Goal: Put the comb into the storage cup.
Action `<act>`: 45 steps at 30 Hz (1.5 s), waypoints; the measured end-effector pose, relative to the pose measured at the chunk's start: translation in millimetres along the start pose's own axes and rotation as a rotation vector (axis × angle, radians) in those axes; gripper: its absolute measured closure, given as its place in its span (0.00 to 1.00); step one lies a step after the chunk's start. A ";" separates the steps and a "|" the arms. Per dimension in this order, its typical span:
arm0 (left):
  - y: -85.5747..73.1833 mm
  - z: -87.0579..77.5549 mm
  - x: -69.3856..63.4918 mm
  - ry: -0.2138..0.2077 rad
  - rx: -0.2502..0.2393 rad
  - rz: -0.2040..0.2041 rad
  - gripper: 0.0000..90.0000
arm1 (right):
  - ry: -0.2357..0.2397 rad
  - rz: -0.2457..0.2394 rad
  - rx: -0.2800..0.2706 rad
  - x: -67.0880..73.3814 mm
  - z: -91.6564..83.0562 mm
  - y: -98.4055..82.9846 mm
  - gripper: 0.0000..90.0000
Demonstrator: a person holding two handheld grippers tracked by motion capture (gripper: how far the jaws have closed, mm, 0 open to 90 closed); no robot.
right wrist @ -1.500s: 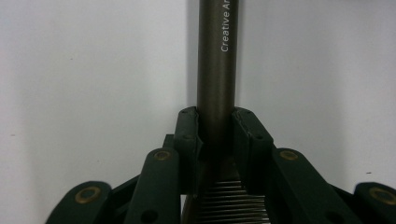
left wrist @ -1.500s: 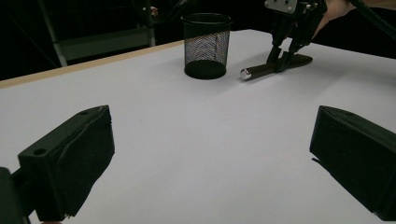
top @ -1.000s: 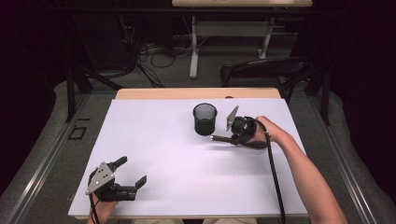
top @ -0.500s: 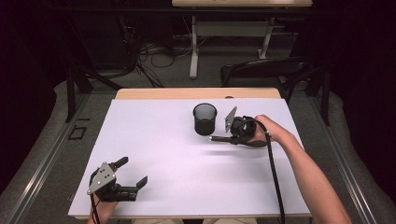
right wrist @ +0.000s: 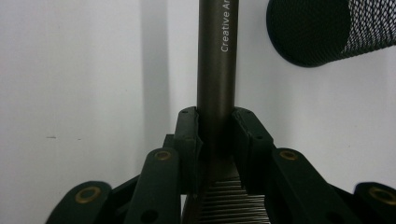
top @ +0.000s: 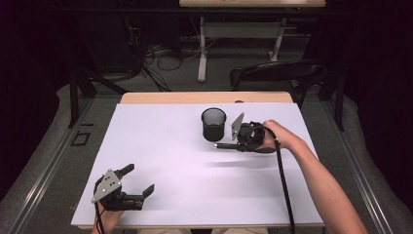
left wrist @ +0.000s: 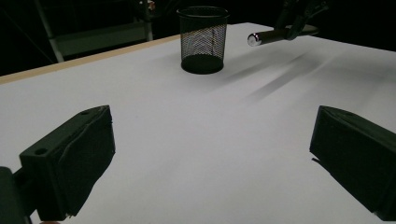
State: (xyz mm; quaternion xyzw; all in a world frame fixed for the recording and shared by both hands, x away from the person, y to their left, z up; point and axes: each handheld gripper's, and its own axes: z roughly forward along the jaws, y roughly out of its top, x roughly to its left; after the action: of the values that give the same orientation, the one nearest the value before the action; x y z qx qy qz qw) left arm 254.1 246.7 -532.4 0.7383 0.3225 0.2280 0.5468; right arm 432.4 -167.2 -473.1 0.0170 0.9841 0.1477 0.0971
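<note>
White table sheet (top: 185, 161) brightly lit from overhead, room beyond near black; soft, smeared shadows stretch across the sheet beside the mesh pen cup (top: 214, 124) and under the pen (left wrist: 275, 34); a small glint on the pen's end cap; left gripper (top: 139, 182) jaws blurred close to the lens; high view soft and grainy; pen lettering sharp in the right gripper view.

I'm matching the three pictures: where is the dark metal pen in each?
High view: dark metal pen, right of centre, level, just below the black mesh cup.
Left gripper view: top right, silver tip right of the cup.
Right gripper view: centre, running up from the fingers.
Shared landmark: the mesh cup.
</note>
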 end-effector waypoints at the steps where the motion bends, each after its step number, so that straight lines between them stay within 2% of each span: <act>1: 0.0 0.1 -0.1 0.000 0.000 0.000 0.00 | -0.001 -0.007 -0.003 0.6 -0.5 1.5 0.81; 9: 0.3 1.1 -0.9 -0.004 0.006 0.003 0.00 | -0.011 -0.045 -0.021 7.1 -5.6 15.4 0.81; 27: 3.8 6.4 -5.6 -0.035 0.036 0.025 0.00 | -0.018 -0.101 -0.034 15.7 -6.4 33.8 0.81; 33: 6.0 9.0 -8.9 -0.051 0.064 0.034 0.00 | -0.020 -0.128 -0.027 17.2 -6.3 37.3 0.81; 38: 9.5 12.0 -12.7 -0.068 0.084 0.039 0.00 | -0.024 -0.127 -0.022 18.0 -6.3 38.1 0.81; 45: 19.4 18.6 -16.4 -0.096 0.142 0.050 0.00 | -0.020 -0.141 -0.019 19.8 -5.7 39.5 0.81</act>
State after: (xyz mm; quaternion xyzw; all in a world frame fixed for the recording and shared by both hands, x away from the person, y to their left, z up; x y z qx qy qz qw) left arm 260.0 218.8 -519.2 0.7930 0.2927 0.1824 0.5022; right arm 412.0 -129.9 -459.8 -0.0518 0.9803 0.1498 0.1175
